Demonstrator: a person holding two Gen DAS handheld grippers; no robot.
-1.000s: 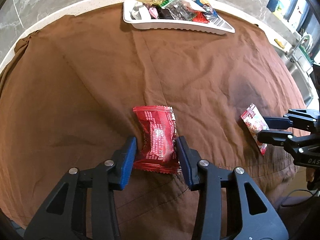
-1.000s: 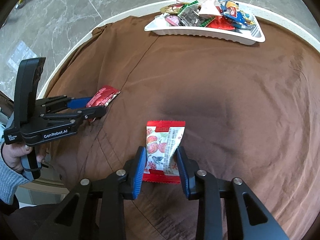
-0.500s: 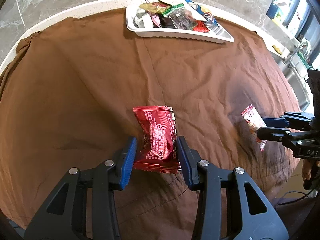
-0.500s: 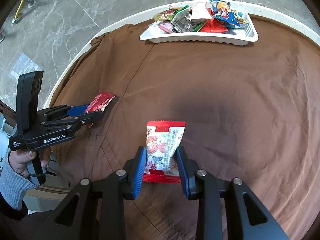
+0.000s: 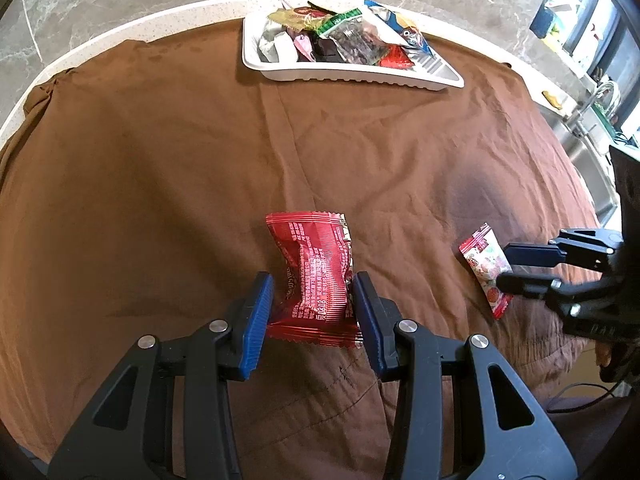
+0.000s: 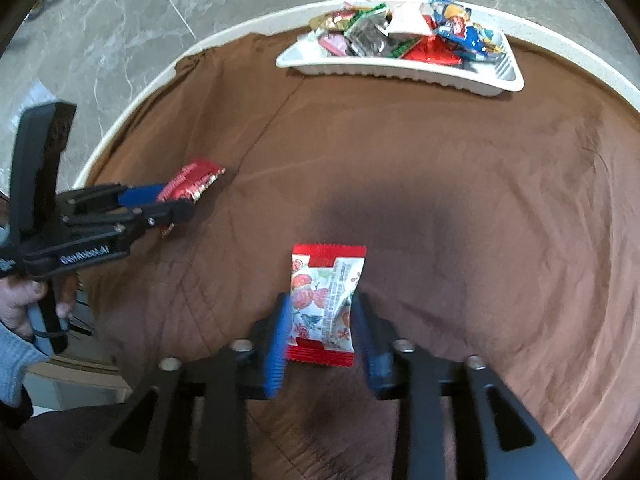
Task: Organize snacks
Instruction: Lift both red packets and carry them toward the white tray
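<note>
Left tongs pinched the red snack packet, lower half between the blue pads. Right tongs pinched the white-and-red fruit-print packet; that view was motion-blurred. Both packets sat over the brown cloth on the round tabletop. White tray heaped with mixed snacks sat at 12 o'clock, well apart.

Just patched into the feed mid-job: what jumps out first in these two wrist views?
Each gripper holds a packet above the brown cloth: the left gripper a red snack packet, the right gripper a white fruit-print packet. At the table's far edge, a white tray is heaped with mixed snacks.
</note>
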